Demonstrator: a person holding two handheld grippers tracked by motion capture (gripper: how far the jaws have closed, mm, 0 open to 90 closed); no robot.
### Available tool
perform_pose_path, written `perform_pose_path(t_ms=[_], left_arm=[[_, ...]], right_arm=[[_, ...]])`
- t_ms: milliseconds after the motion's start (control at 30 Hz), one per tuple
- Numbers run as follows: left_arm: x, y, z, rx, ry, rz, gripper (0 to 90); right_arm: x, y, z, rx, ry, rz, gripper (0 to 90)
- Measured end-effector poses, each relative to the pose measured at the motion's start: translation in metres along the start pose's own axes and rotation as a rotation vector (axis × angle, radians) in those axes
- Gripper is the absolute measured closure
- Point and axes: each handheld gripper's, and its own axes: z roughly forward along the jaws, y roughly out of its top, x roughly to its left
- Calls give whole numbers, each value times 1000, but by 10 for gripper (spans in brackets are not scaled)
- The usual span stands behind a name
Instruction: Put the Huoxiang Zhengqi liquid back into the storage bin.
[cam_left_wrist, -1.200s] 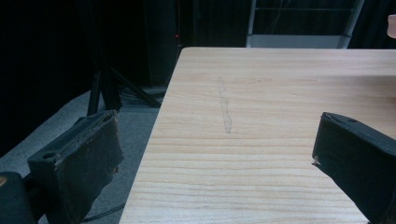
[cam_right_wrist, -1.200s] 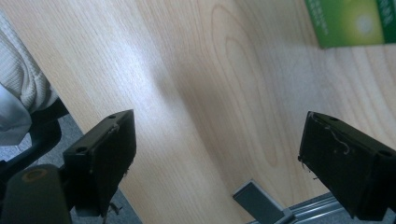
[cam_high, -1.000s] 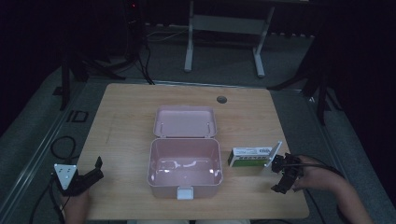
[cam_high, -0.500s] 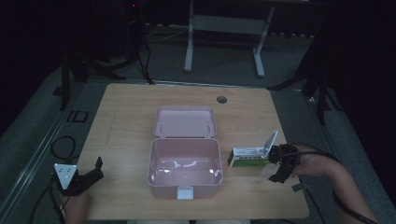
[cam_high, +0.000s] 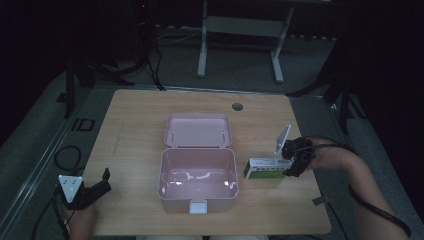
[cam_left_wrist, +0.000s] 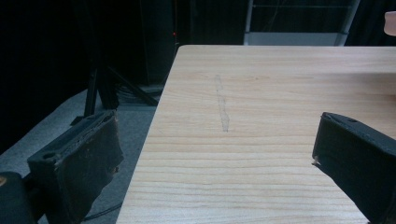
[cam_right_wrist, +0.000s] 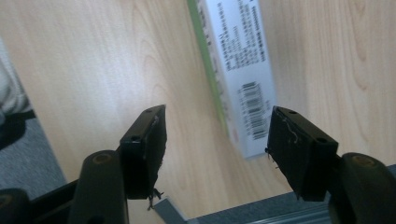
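Pale wooden table (cam_high: 140, 135): your right gripper (cam_high: 295, 161), jaws just closing yet gripping nothing, hovers at the end of the flat white-and-green carton (cam_high: 267, 168), which lies lengthwise toward the open, empty pink plastic box (cam_high: 198, 180) just beside it. Your left gripper (cam_high: 92, 190) rests with jaws wide apart near the table's left edge.

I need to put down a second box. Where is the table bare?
Bare: the wide strip between the left tool and the pink case, and the far edge behind its lid. Crowded: right of the case, by the carton and right tool.
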Motion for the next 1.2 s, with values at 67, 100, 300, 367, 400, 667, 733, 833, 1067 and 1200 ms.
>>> perform_pose_path(t_ms=[67, 100, 300, 367, 400, 667, 733, 833, 1067, 1200], left_arm=[[0, 0, 0, 1, -2, 0, 13], [0, 0, 0, 2, -2, 1, 13], [0, 0, 0, 4, -4, 2, 13], [0, 0, 0, 4, -5, 2, 13], [0, 0, 0, 4, -6, 2, 13], [0, 0, 0, 6, -11, 4, 13], [0, 0, 1, 6, -11, 4, 13], [0, 0, 1, 6, -13, 4, 13], [-1, 0, 1, 6, -10, 6, 14], [-1, 0, 1, 7, -10, 6, 13]], right_arm=[[-3, 4, 3, 11, 2, -11, 394], [-4, 7, 4, 14, 1, -20, 404], [-11, 23, 13, 32, -4, -60, 431], [-13, 29, 16, 32, -3, -72, 434], [-15, 31, 18, 34, -5, -80, 444], [-19, 47, 39, 88, 15, -132, 480], [-19, 49, 44, 96, 26, -145, 492], [-19, 51, 49, 97, 33, -164, 518], [-18, 53, 53, 105, 50, -188, 610], [-15, 55, 52, 130, 50, -202, 621]])
